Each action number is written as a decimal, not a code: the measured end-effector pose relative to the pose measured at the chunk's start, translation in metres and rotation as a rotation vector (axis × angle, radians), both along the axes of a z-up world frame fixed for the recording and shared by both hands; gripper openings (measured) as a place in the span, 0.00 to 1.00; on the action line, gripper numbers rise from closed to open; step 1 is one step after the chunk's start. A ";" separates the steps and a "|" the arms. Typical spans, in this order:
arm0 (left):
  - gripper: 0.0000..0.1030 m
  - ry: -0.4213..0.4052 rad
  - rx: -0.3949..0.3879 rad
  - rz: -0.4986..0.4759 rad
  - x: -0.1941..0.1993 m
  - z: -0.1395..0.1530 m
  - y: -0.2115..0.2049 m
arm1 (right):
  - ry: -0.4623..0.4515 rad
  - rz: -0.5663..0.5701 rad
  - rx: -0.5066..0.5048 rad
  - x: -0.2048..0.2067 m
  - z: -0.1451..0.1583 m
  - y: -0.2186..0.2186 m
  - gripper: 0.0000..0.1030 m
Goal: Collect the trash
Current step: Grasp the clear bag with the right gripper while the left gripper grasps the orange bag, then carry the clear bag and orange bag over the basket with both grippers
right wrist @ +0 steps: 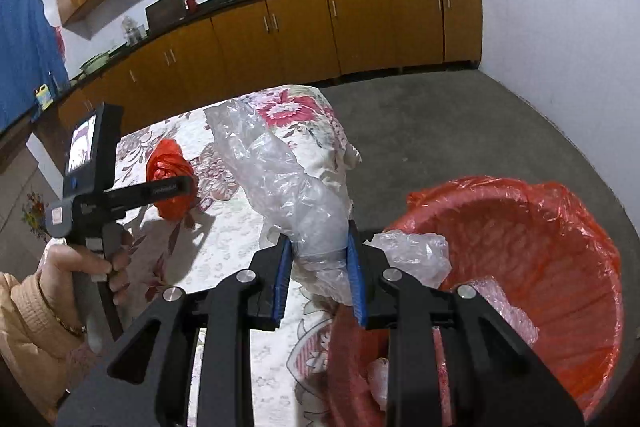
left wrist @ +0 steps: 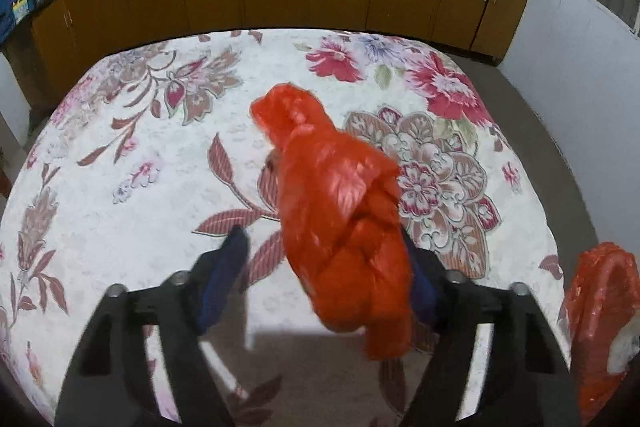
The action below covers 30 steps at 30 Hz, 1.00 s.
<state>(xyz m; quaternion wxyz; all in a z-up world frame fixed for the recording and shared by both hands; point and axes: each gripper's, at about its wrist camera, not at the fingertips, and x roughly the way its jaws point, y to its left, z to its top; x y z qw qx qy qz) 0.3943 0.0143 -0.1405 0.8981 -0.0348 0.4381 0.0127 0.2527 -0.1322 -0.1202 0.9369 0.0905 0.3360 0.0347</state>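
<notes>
Crumpled bag [left wrist: 340, 223] sits mid-frame on the table [left wrist: 120, 155], between the left gripper [left wrist: 324, 247] fingers; bin [right wrist: 520, 247] stands lower right beside the table edge, plastic wrap [right wrist: 288, 187] centre, cabinets [right wrist: 280, 31] run behind across the top

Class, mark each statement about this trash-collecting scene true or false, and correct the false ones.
1. The right gripper holds clear crumpled plastic. True.
2. The bin is lined with a blue bag. False: its liner is red.
3. A crumpled red bag sits between the left gripper's fingers. True.
4. The table is bare wood. False: a floral cloth covers it.
5. The bin is empty. False: clear plastic already lies inside.
</notes>
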 end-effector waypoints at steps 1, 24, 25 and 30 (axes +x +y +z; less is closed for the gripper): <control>0.45 -0.005 -0.004 -0.018 -0.001 0.000 -0.002 | 0.001 -0.003 0.004 -0.001 0.000 -0.001 0.26; 0.31 -0.095 0.022 -0.128 -0.077 0.039 -0.015 | -0.029 -0.058 0.014 -0.034 0.018 -0.015 0.26; 0.31 -0.105 0.024 -0.141 -0.083 0.043 -0.019 | -0.031 -0.062 0.011 -0.036 0.019 -0.016 0.26; 0.31 -0.136 0.036 -0.186 -0.099 0.056 -0.036 | -0.040 -0.092 -0.003 -0.048 0.026 -0.022 0.26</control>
